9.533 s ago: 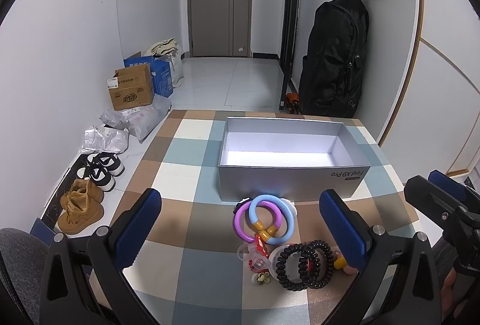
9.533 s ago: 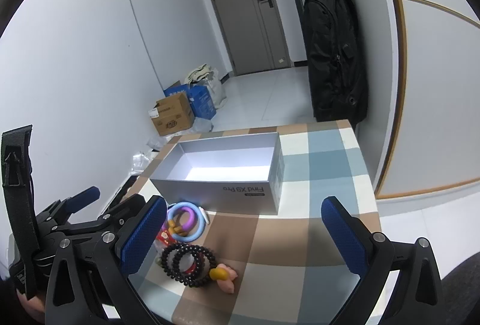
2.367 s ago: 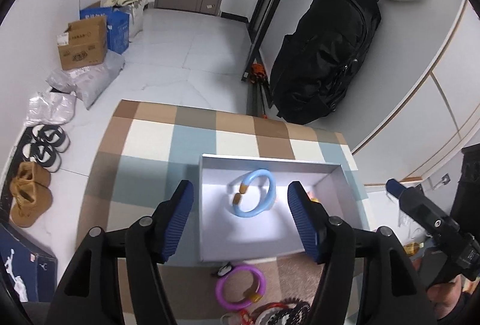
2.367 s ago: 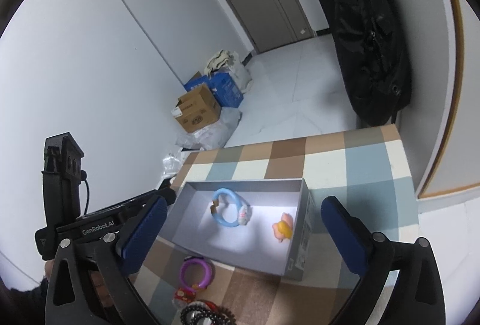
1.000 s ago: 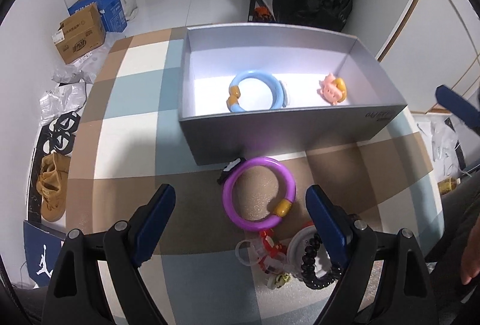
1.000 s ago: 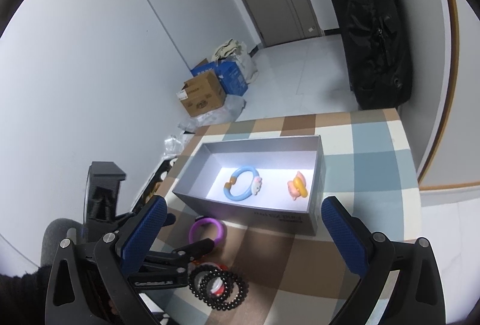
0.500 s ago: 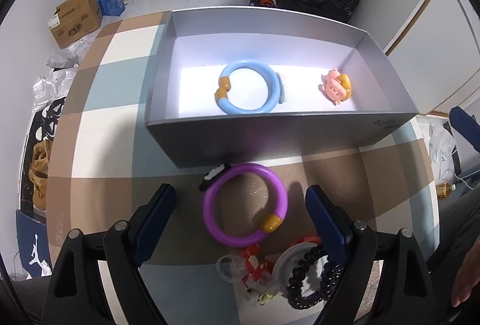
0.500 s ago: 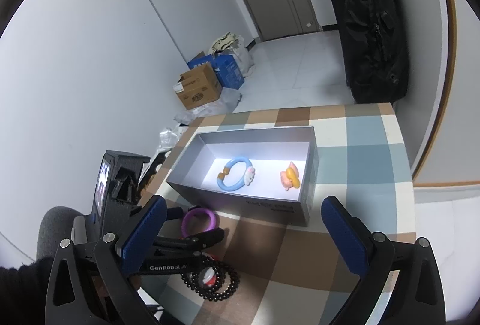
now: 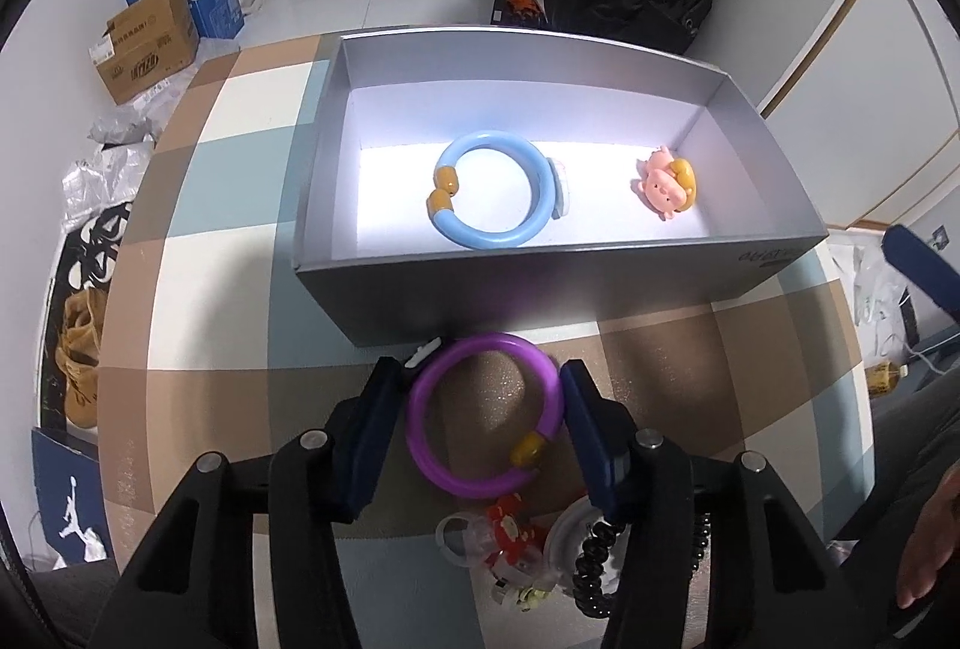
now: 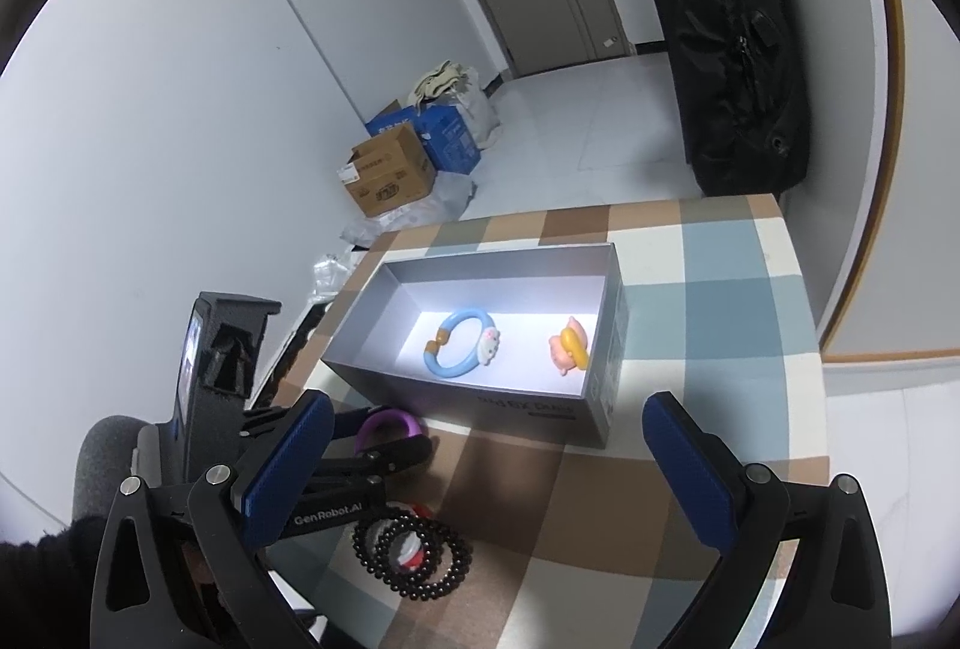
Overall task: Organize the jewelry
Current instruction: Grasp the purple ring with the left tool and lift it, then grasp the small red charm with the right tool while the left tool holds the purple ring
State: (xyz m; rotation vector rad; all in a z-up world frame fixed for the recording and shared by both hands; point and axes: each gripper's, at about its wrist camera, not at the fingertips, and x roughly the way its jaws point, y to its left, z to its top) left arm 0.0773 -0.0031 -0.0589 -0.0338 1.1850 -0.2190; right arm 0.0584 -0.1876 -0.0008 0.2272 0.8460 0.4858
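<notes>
1. purple bracelet [image 9: 485,421]: lies flat on the checked table [image 9: 198,253], just outside the near wall of the grey box [image 9: 540,289], about midway along the table's near half; a yellow bead sits on its near right arc.
2. left gripper [image 9: 480,412]: pointed steeply down over the purple bracelet; its jaws have just been closing, and the blue pads [image 9: 375,421] now stand at either side of the ring, at or very near its outer edge. whether they press on it cannot be told.
3. right gripper [image 10: 489,469]: jaws spread wide, nothing between them, held above the table's near edge.
4. grey box: open-topped, set toward the far edge of the table.
5. blue bracelet [image 9: 495,196]: flat on the box floor, left of centre, with two yellow beads and a white charm.
6. pink pig charm [image 9: 666,181]: on the box floor near the right end wall, well apart from the blue bracelet.
7. black bead bracelets [image 10: 414,550]: two overlapping rings near the table's near edge, beside a red and clear trinket [image 9: 510,535].
</notes>
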